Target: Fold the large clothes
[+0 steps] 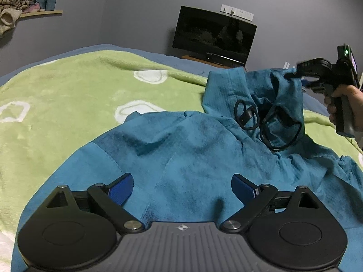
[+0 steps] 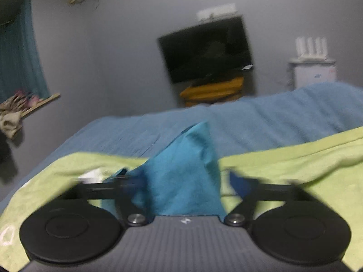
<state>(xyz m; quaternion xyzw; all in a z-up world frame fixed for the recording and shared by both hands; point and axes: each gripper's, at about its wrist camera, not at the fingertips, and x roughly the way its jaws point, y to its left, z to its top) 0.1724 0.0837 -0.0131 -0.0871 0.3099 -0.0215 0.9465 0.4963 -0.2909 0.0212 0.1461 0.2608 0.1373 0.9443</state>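
Green blanket [image 1: 68,104] over blue sheet [image 2: 249,117] — dark television [image 1: 215,36], teal curtain [image 2: 18,52].

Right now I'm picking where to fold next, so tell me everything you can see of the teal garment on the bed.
The teal garment looks like soft, suede-like cloth with stitched seams and black drawcords looping near its hood. Most of it lies spread and wrinkled on the green blanket. One far part is lifted off the bed, pinched by the right gripper. The left gripper hangs open above the near part; whether it touches the cloth I cannot tell.
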